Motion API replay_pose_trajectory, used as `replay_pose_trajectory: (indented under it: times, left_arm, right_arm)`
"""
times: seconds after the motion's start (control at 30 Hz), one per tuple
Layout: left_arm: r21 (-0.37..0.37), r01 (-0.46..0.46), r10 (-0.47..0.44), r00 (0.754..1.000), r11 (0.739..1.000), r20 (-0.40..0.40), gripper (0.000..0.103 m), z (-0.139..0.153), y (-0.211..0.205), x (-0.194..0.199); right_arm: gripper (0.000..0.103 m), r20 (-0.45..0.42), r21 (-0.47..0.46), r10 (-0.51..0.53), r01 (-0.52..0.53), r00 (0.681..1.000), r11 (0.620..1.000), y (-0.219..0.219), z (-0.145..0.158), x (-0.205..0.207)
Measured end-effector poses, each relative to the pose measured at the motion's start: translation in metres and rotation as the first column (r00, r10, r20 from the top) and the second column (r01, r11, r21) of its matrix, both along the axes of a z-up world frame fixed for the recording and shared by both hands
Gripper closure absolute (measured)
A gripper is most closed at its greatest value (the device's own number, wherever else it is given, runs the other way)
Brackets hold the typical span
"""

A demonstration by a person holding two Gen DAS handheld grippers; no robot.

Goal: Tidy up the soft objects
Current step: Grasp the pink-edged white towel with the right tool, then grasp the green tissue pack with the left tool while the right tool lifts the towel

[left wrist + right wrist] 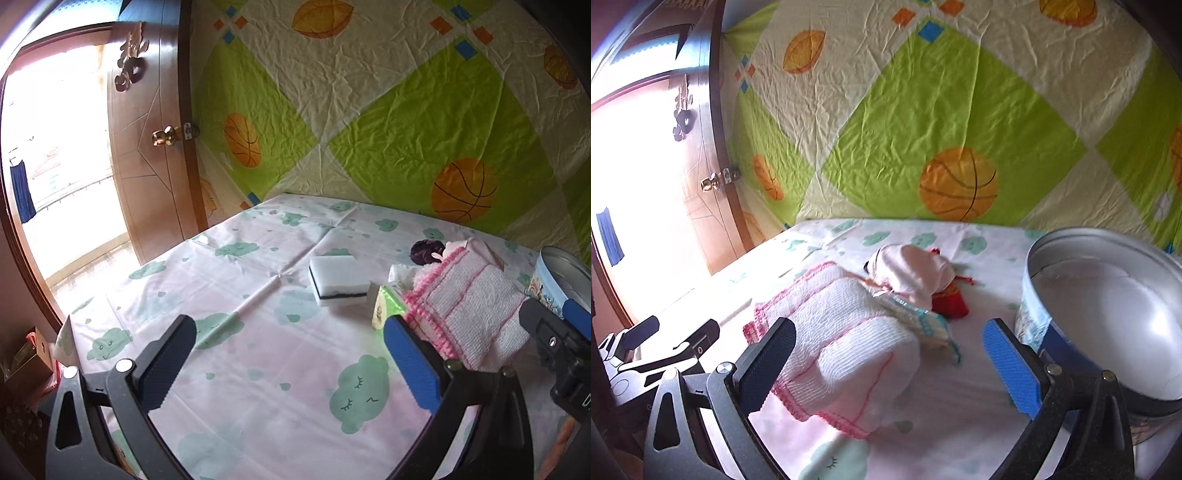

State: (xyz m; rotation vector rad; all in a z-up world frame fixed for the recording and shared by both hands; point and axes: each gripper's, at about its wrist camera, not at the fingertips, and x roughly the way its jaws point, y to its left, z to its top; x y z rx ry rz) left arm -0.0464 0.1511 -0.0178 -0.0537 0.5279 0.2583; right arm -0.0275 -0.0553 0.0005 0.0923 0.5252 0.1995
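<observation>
Both grippers hang wide open and empty over the bed, the right gripper point(886, 363) straddling the pink-edged towel point(846, 339) beside the tin point(1108, 317), the left gripper point(291, 360) just left of it.

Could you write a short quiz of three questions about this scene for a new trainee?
1. True or false: the right claw is shut on the pink-edged cloth.
2. What lies left of the cloth in the left wrist view: A) sponge, B) spoon, C) book?
3. Fill in: the round tin is ____ inside.

Key: 1 false, both the right claw and the left claw are open; 2 A; 3 empty.
</observation>
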Motion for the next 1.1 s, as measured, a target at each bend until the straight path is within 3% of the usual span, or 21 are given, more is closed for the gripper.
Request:
replay_pose_trajectory:
  times: [0.2,0.27,0.33,0.4,0.43,0.5,0.53,0.73,0.97,1.1]
  left_arm:
    - [-0.036,0.000,-0.001,1.000,0.999,-0.020,0.000,-0.003,0.005,0.003]
    - [-0.028,0.000,0.000,1.000,1.000,-0.017,0.000,-0.003,0.003,0.002]
    - [-0.024,0.001,-0.001,1.000,1.000,-0.016,0.000,-0.003,0.002,0.001]
    - [-0.028,0.001,-0.001,1.000,1.000,-0.020,0.000,-0.004,0.001,0.002]
    - [-0.030,0.000,-0.001,1.000,1.000,-0.022,0.000,-0.004,0.001,0.001]
    - [-0.032,-0.003,0.002,1.000,0.999,-0.025,0.000,-0.004,0.001,0.001]
    - [-0.034,-0.004,0.003,1.000,0.999,-0.027,0.000,-0.005,0.001,0.001]
    - [-0.043,0.003,-0.005,0.999,0.999,-0.039,0.000,-0.005,-0.005,0.005]
    - [-0.041,0.052,-0.054,0.998,0.998,-0.041,0.000,-0.002,-0.025,0.012]
    - [-0.057,0.078,-0.080,0.996,0.995,-0.036,0.000,0.002,-0.039,0.026]
  right_arm:
    - [0.001,-0.112,-0.030,0.009,-0.013,0.994,0.999,0.018,-0.013,0.022]
    - [0.006,-0.129,-0.041,0.026,-0.032,0.991,0.999,0.021,-0.015,0.025]
    - [0.043,-0.122,-0.039,0.045,-0.050,0.991,0.998,0.024,-0.014,0.024]
    - [0.056,-0.117,-0.036,0.047,-0.051,0.992,0.998,0.022,-0.012,0.021]
    - [0.068,-0.109,-0.023,0.059,-0.062,0.992,0.998,0.020,-0.010,0.018]
    - [0.077,-0.077,-0.008,0.080,-0.081,0.994,0.997,0.016,-0.006,0.010]
    - [0.088,-0.055,-0.007,0.087,-0.087,0.995,0.996,0.014,-0.003,0.007]
    - [0.091,0.087,0.012,0.096,-0.097,0.992,0.995,-0.005,0.018,-0.020]
    - [0.091,0.294,0.021,-0.056,0.052,0.954,0.998,-0.040,0.049,-0.043]
    - [0.091,0.312,0.004,-0.085,0.088,0.946,0.996,-0.051,0.051,-0.041]
